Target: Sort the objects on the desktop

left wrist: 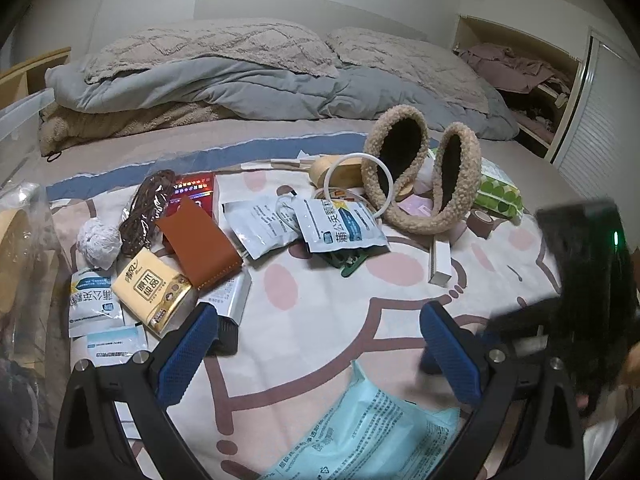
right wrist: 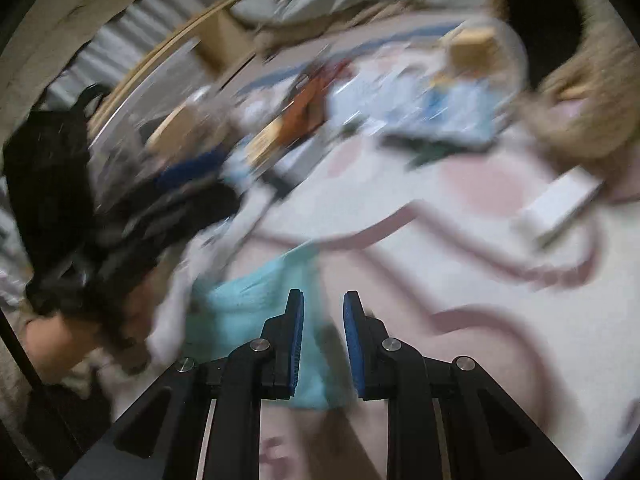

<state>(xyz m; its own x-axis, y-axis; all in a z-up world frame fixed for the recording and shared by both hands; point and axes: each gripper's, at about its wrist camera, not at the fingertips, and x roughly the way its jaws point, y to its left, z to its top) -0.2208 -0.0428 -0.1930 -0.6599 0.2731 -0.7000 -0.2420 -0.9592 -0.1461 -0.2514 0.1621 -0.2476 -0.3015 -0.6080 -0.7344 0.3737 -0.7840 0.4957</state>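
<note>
Many small objects lie on a pink-and-white cartoon blanket (left wrist: pixel 320 320) on a bed. My left gripper (left wrist: pixel 320 344) is open and empty above the blanket, over a light blue packet (left wrist: pixel 372 424). My right gripper (right wrist: pixel 323 340) has its jaws a narrow gap apart, above the same blue packet (right wrist: pixel 248 292); nothing shows between them. The right wrist view is heavily blurred. The right gripper's body (left wrist: pixel 580 280) shows at the right of the left wrist view. A yellow tissue pack (left wrist: pixel 150 288), a brown leather pouch (left wrist: pixel 200 240) and white-blue sachets (left wrist: pixel 344 228) lie ahead.
A fuzzy beige earmuff headband (left wrist: pixel 420 176) stands at the back right, by a white ring (left wrist: pixel 360 184), a green dotted pack (left wrist: pixel 500 192) and a white box (left wrist: pixel 440 260). A clear plastic bin (left wrist: pixel 24 200) is at the left. Pillows and a grey duvet (left wrist: pixel 240 88) lie behind.
</note>
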